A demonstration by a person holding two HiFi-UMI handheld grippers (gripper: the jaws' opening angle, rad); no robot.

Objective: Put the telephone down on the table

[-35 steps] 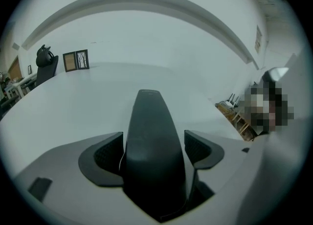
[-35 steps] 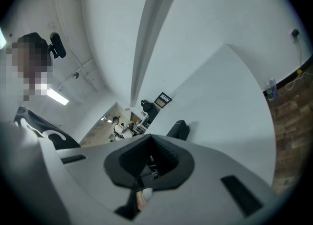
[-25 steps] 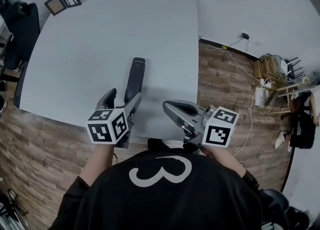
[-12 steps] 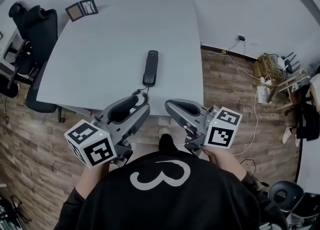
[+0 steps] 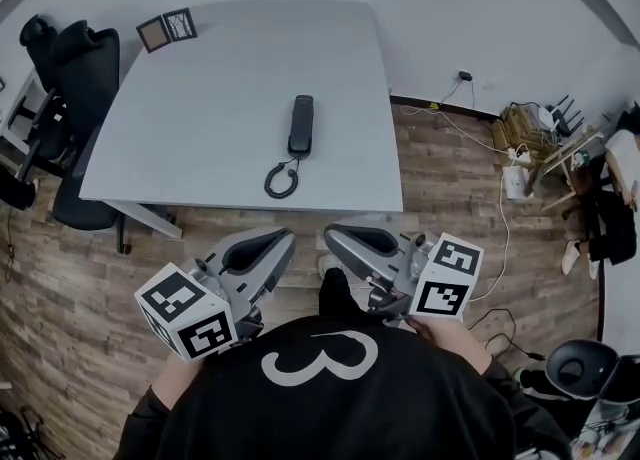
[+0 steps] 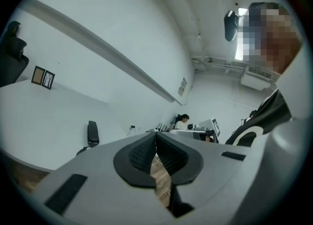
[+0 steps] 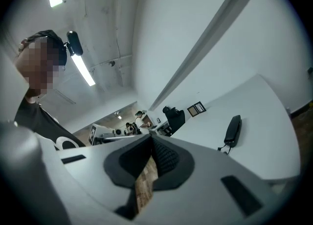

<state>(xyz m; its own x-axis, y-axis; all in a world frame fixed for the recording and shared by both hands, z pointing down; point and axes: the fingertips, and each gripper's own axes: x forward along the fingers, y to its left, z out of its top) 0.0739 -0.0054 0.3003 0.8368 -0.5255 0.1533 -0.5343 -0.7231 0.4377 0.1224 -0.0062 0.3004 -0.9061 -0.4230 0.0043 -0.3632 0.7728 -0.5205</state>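
The black telephone handset [image 5: 300, 125] lies flat on the white table [image 5: 200, 98], its coiled cord [image 5: 281, 179] trailing toward the near edge. It also shows small in the left gripper view [image 6: 92, 133] and the right gripper view [image 7: 233, 130]. My left gripper [image 5: 270, 240] is held off the table near my body, its jaws shut with nothing between them. My right gripper [image 5: 345, 240] hangs beside it, also shut and empty. Both are well short of the table's near edge.
A pair of small picture frames [image 5: 165, 29] stands at the table's far left corner. Black office chairs [image 5: 70, 68] sit to the left. Cables and clutter [image 5: 525, 138] lie on the wood floor to the right. People sit at desks in the distance [image 6: 184, 120].
My left gripper has let go of the telephone, drawn back off the table toward my body and shut. The handset stays lying on the table. I have stepped back.
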